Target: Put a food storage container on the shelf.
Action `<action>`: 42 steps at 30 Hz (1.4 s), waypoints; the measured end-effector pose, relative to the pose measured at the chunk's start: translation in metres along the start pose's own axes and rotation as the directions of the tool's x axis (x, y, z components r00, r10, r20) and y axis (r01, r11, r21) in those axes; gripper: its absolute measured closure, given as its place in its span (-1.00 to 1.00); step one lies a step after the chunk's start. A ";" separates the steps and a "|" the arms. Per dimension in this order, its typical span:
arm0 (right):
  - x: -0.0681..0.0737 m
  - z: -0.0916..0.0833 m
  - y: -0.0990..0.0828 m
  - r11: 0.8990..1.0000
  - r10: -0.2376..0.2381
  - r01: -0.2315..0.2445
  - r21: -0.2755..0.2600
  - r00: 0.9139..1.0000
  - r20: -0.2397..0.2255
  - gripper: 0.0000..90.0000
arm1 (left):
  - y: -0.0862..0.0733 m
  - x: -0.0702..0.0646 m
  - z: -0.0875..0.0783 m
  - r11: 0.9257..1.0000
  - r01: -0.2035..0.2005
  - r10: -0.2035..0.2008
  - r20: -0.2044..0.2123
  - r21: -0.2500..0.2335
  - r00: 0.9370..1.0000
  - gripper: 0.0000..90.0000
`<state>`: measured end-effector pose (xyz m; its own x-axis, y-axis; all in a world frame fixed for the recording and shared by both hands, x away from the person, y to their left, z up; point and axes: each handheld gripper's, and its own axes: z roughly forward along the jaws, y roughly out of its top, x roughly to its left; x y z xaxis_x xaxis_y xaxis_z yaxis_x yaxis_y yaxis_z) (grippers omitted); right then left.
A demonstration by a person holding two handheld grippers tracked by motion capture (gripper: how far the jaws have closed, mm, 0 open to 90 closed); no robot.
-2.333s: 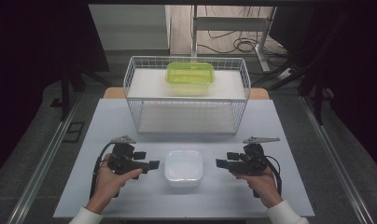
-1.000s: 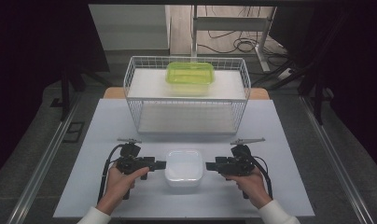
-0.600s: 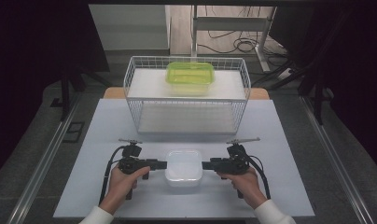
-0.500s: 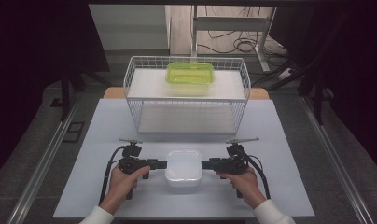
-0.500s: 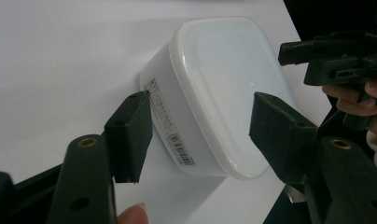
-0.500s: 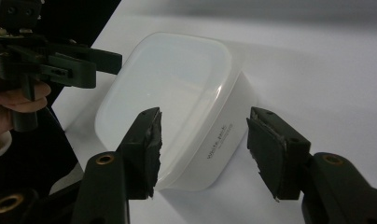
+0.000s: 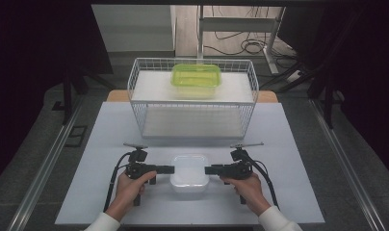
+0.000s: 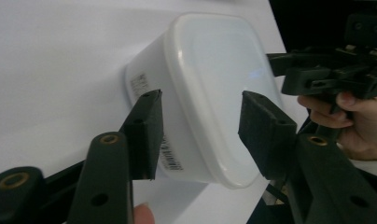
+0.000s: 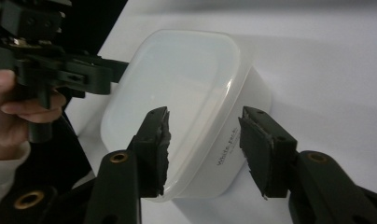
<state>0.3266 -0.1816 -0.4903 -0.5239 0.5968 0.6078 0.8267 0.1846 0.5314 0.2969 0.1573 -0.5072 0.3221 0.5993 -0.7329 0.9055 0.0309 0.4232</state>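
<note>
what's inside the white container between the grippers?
Cannot tell. The white container sits lid-on on the table; the lid and walls are milky, so nothing inside reads through. The side label is all that shows.

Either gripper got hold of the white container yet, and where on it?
Neither holds it yet. The left gripper and right gripper both stand open, jaws straddling the rim at opposite ends of the white container, which sits on the table.

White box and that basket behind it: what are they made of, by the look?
White box: likely frosted, semi-matte plastic; its lid glows translucent, with moulded rounded corners and a printed label. Basket: thin white wire grid, probably coated metal.
</note>
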 end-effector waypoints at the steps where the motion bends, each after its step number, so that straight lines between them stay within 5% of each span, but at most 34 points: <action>1: -0.002 0.001 0.000 1.000 0.011 -0.011 -0.004 1.000 -0.011 0.19 | 0.000 0.001 0.000 1.000 0.007 -0.007 0.008 -0.001 1.000 0.15; 7: -0.006 0.002 -0.001 0.999 0.046 -0.047 -0.004 0.998 -0.038 0.33 | -0.001 0.002 0.005 1.000 0.014 -0.015 0.049 0.019 0.999 0.33; 15: -0.007 0.002 -0.004 0.993 0.121 -0.121 0.001 0.991 -0.062 0.52 | -0.005 -0.004 0.002 1.000 0.009 -0.009 0.028 0.004 1.000 0.53; 29: 0.000 -0.008 -0.006 0.998 0.053 -0.055 -0.043 0.997 -0.059 0.72 | -0.010 -0.013 -0.008 0.998 -0.042 0.044 0.036 -0.055 0.998 0.76; 42: 0.006 -0.012 -0.003 0.998 -0.024 0.021 -0.067 0.999 -0.041 0.74 | -0.010 -0.020 -0.010 0.993 -0.093 0.093 0.005 -0.076 0.996 0.76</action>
<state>0.3183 -0.1882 -0.4809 -0.5514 0.5597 0.6186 0.8000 0.1447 0.5823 0.2783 0.1536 -0.4918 0.4065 0.5958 -0.6927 0.8481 0.0361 0.5287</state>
